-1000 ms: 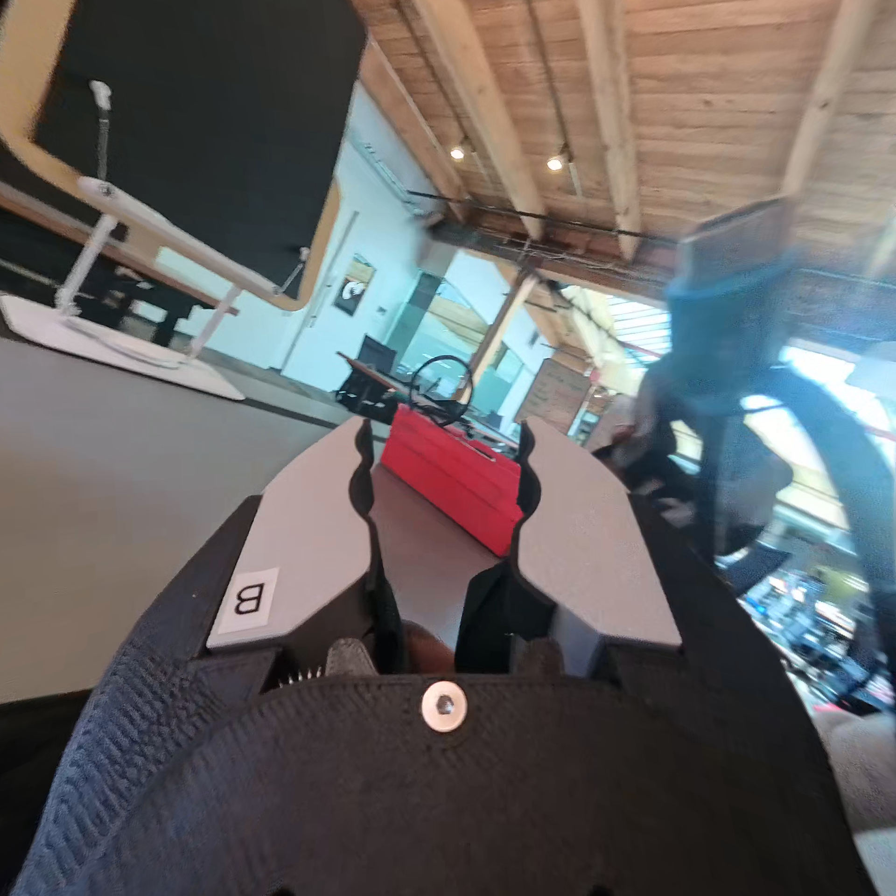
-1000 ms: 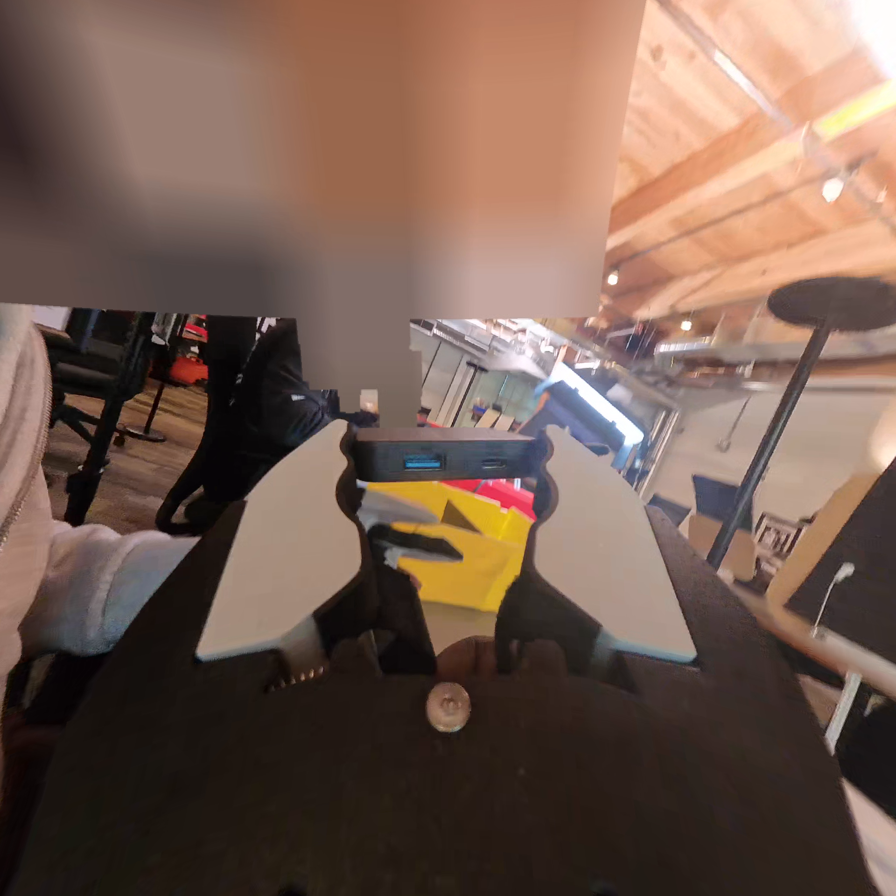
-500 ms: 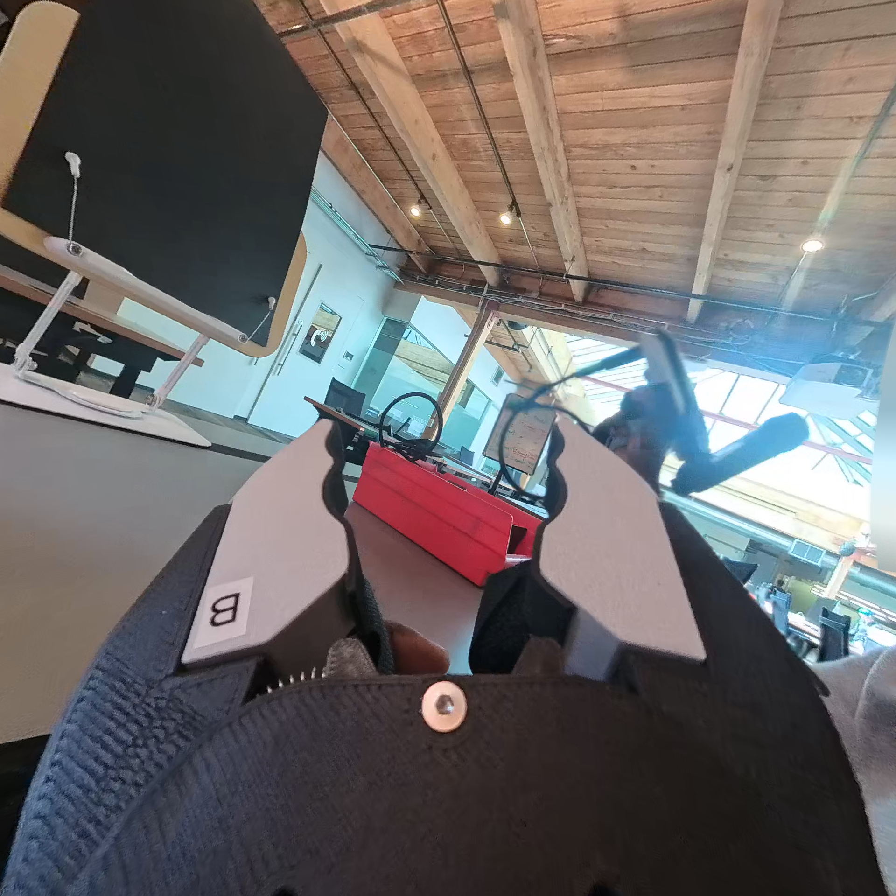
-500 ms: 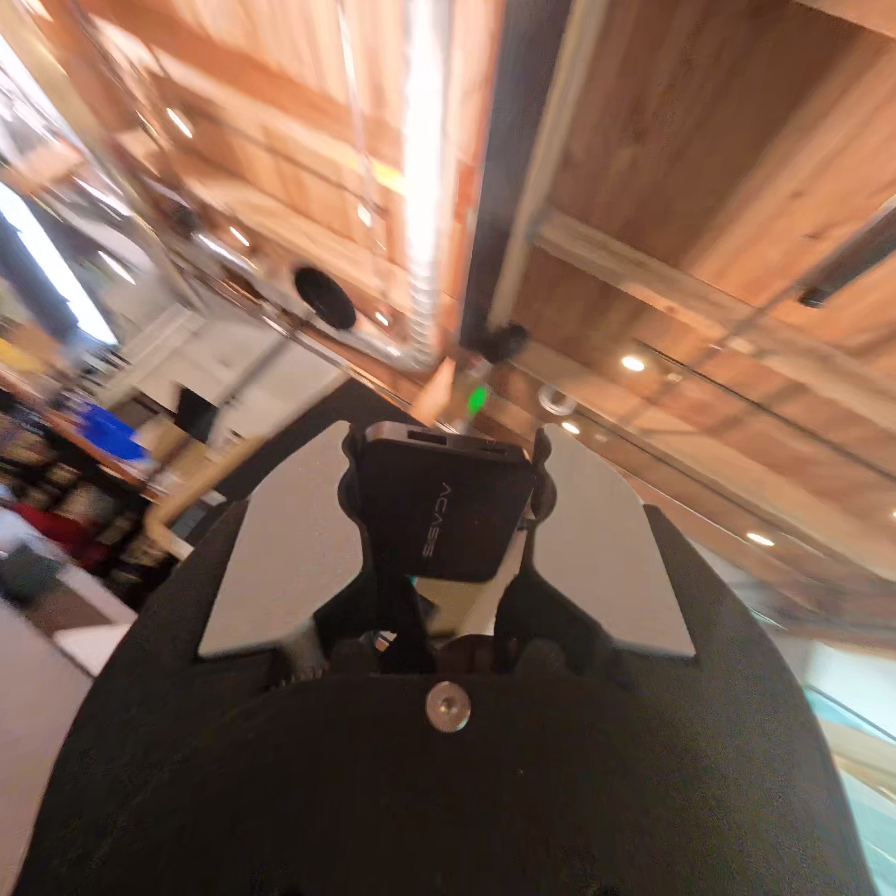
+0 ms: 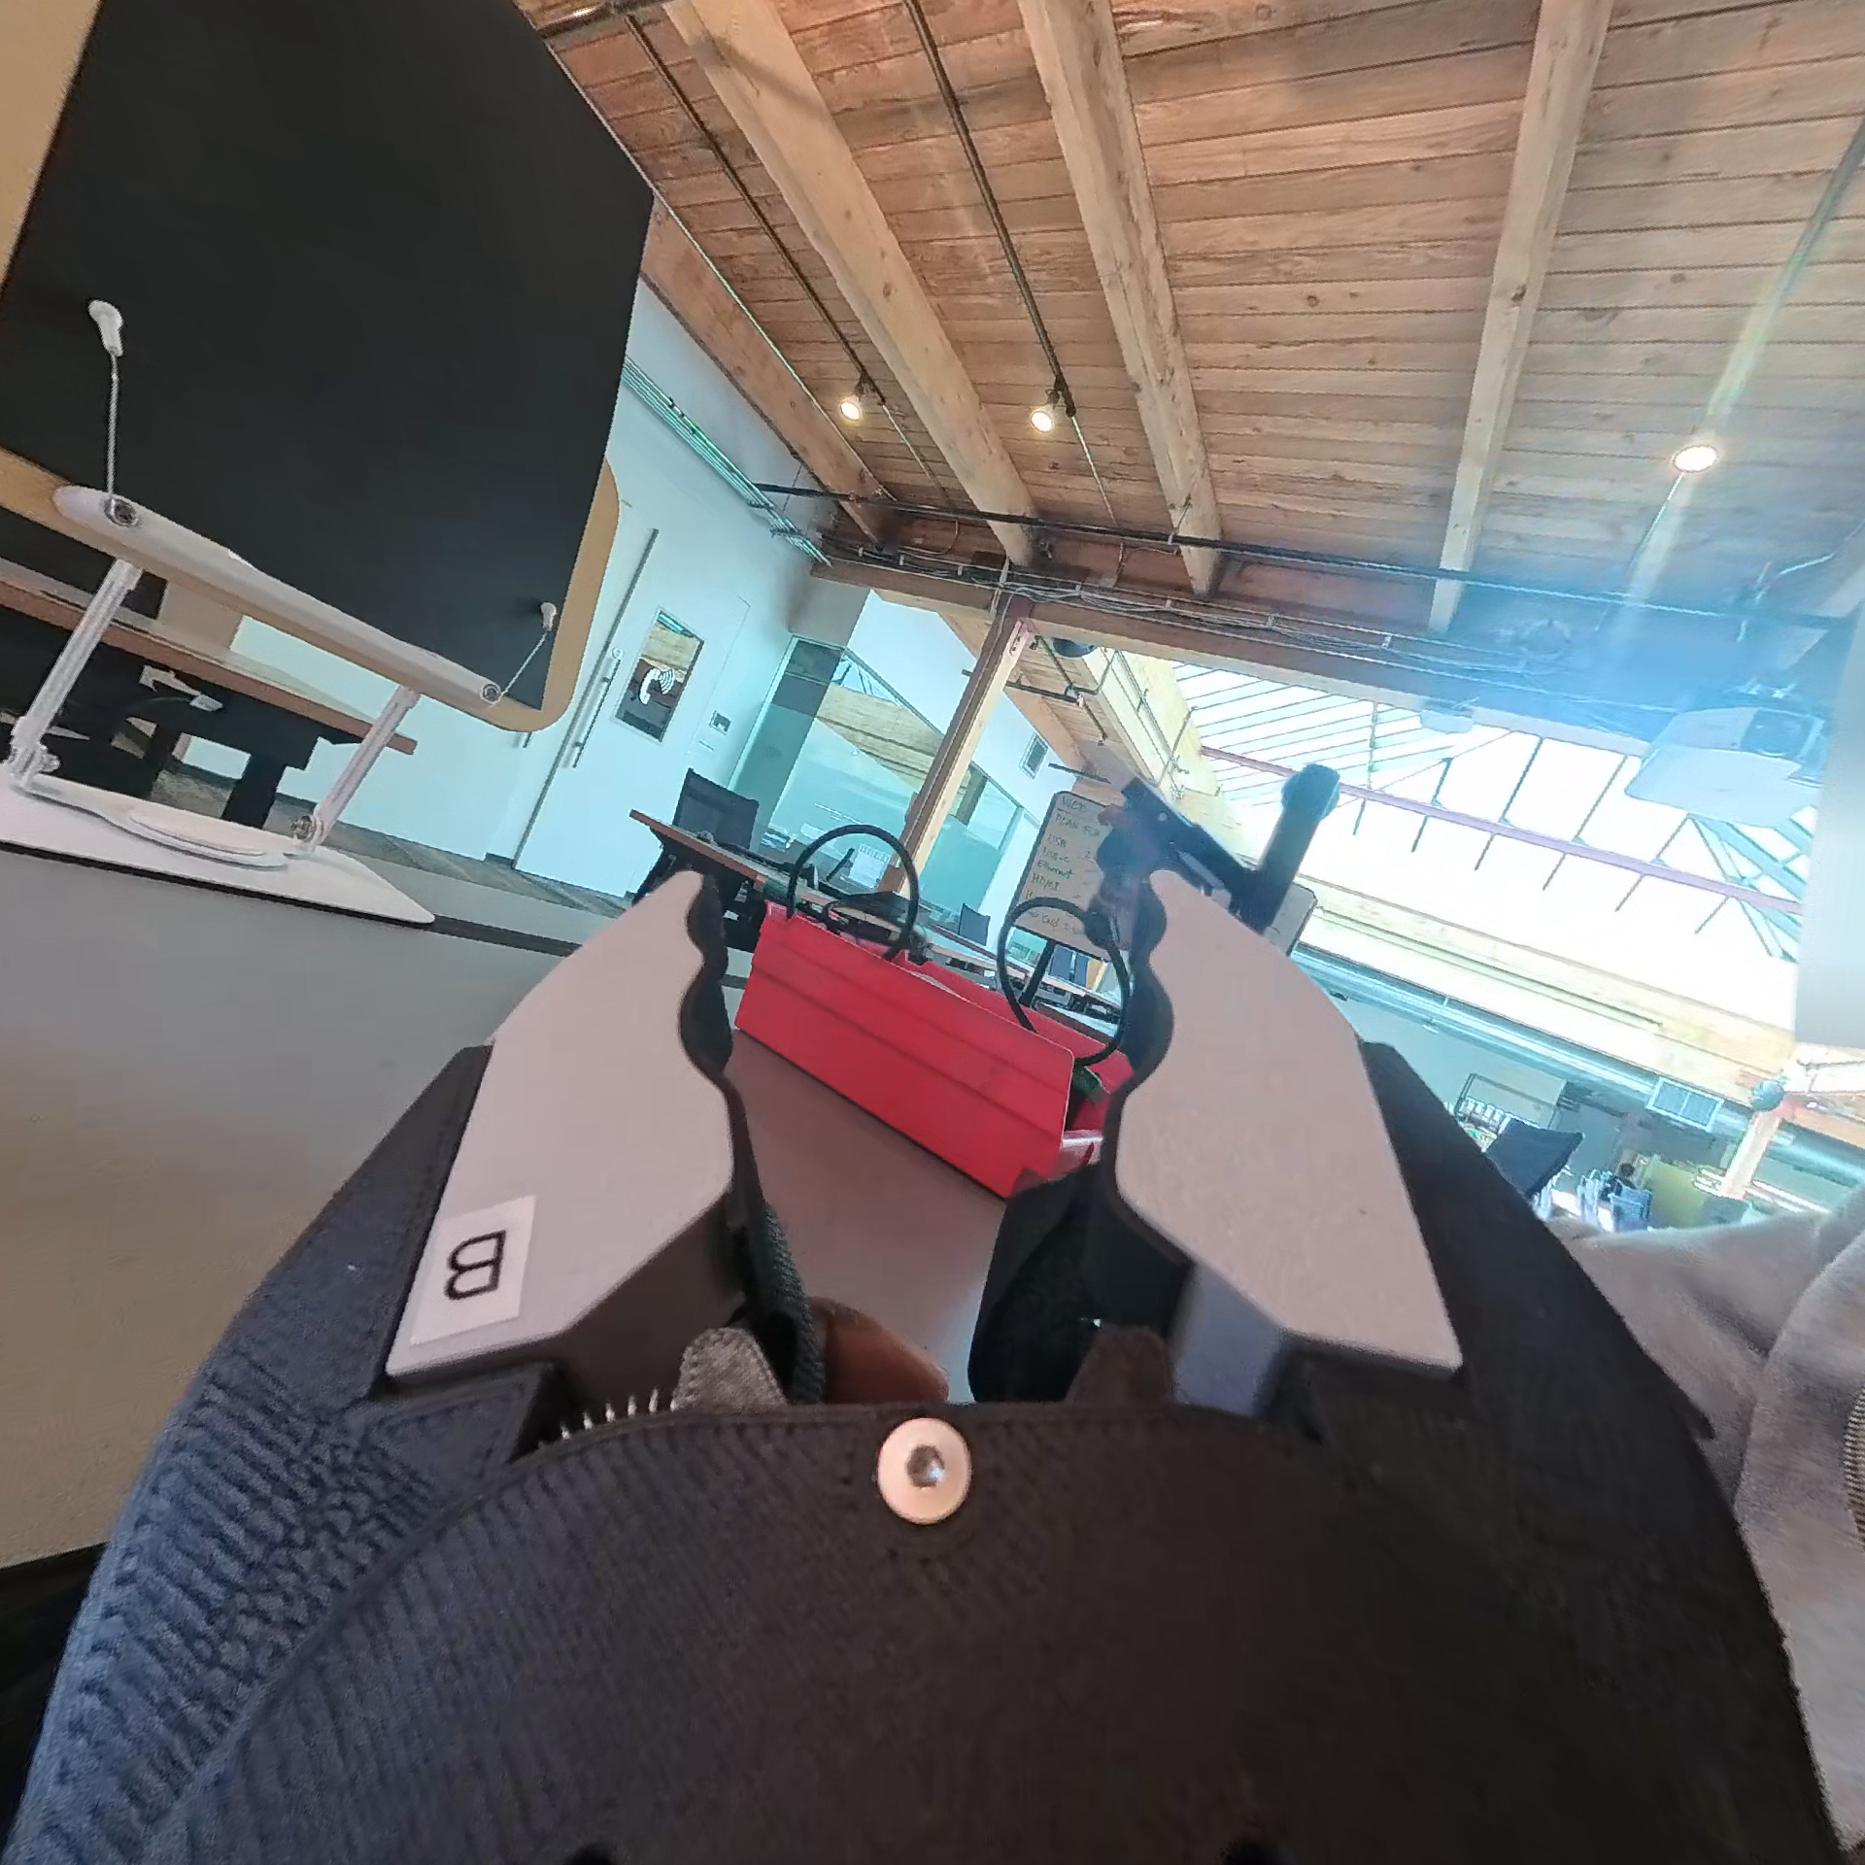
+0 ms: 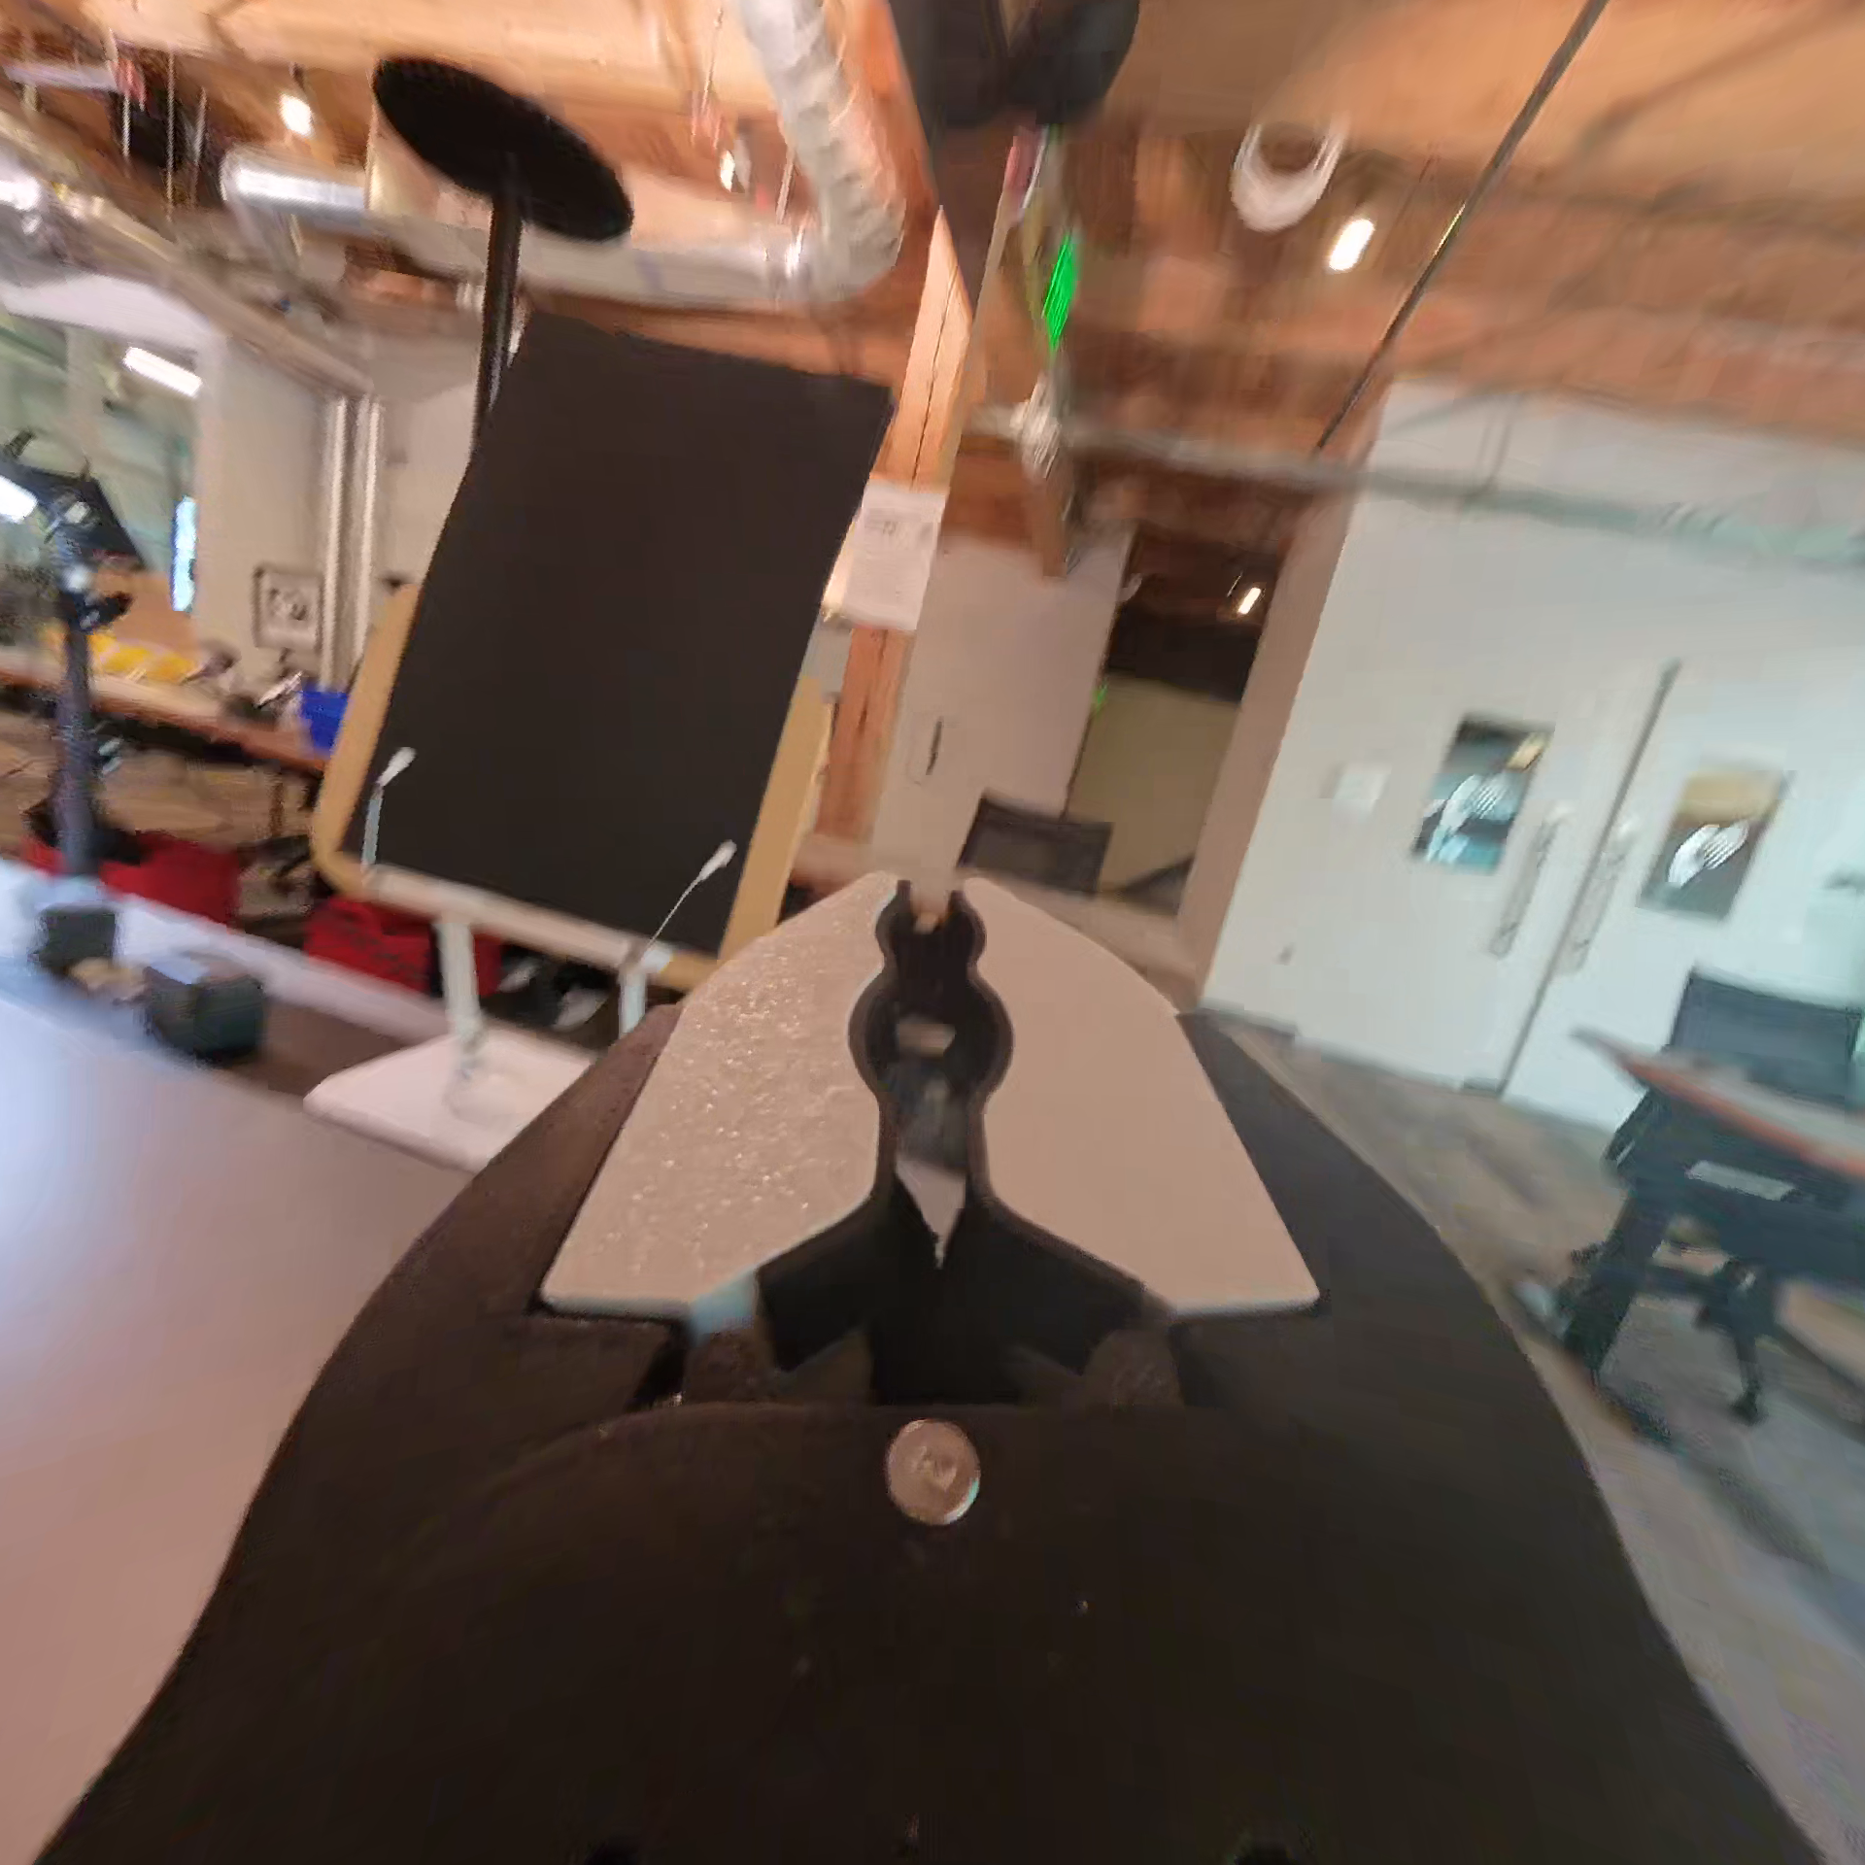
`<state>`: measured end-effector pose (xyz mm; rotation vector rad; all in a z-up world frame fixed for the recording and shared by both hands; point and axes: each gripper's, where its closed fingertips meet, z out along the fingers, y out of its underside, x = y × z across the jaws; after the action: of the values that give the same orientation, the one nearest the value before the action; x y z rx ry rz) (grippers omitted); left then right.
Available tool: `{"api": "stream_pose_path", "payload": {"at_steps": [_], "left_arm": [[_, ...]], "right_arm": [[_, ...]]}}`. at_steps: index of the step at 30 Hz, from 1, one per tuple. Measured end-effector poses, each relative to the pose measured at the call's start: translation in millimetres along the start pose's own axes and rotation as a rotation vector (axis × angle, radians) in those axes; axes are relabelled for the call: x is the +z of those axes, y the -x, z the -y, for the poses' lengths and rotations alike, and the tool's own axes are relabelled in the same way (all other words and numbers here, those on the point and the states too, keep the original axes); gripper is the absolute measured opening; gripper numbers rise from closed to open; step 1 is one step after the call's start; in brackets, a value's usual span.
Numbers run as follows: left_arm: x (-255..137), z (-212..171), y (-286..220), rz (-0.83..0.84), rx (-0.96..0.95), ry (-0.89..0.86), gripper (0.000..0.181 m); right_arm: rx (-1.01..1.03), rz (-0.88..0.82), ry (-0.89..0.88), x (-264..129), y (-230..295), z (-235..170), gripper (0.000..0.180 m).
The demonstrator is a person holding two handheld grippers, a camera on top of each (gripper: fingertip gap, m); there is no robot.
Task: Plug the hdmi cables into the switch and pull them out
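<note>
Switch gone from right gripper (image 6: 930, 908), now closed empty; left gripper (image 5: 923, 969) spread toward red bin (image 5: 898, 1050) cables (image 5: 853, 888), likely readying a grab.

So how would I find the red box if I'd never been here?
Start at the grey table that fills the left wrist view. Follow it straight out past the open left gripper and you reach the red box with black cable loops sticking up from it. Nothing else on the table is bright red.
</note>
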<state>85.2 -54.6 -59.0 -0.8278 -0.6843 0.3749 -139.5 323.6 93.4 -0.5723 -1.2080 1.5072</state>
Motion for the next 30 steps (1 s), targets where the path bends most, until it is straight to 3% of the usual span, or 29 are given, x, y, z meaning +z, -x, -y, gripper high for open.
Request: {"api": "stream_pose_path", "payload": {"at_steps": [1,4,6,9,13,16,22,25,26,30], "left_arm": [[0.1,-0.3,-0.6,-0.003,0.002,0.003,0.076],[-0.6,0.2,-2.0,-0.006,0.013,-0.003,0.075],[-0.8,0.3,-2.4,-0.006,0.015,-0.005,0.075],[-0.5,-0.4,-2.5,-0.005,0.019,-0.001,0.074],[0.6,-2.2,-2.5,0.004,0.032,0.012,0.072],[0.8,-2.2,-1.3,0.004,0.017,0.013,0.072],[-0.3,-0.6,-1.8,-0.004,0.011,0.001,0.07],[-0.9,0.5,-2.0,-0.009,0.004,-0.006,0.069],[-1.2,1.1,-2.0,-0.011,0.003,-0.01,0.069],[-1.4,1.5,-2.0,-0.013,-0.001,-0.013,0.068]], "right_arm": [[0.031,0.039,0.075,-4.8,4.7,-7.0,0.021],[0.105,0.172,0.395,-29.4,19.9,-43.3,0.066],[0.118,0.216,0.585,-50.9,21.6,-69.0,0.068],[0.177,0.187,0.812,-67.9,4.0,-109.0,0.059],[0.308,0.307,1.209,-94.2,17.7,-174.6,0.072],[0.363,0.323,1.303,-96.5,28.8,-200.4,0.069],[0.482,0.384,1.351,-94.5,46.7,-214.8,0.062],[0.553,0.414,1.316,-92.4,47.0,-209.8,0.034],[0.546,0.411,1.294,-91.2,44.1,-209.2,0.017],[0.443,0.407,1.202,-86.9,40.1,-202.3,0.013]]}}
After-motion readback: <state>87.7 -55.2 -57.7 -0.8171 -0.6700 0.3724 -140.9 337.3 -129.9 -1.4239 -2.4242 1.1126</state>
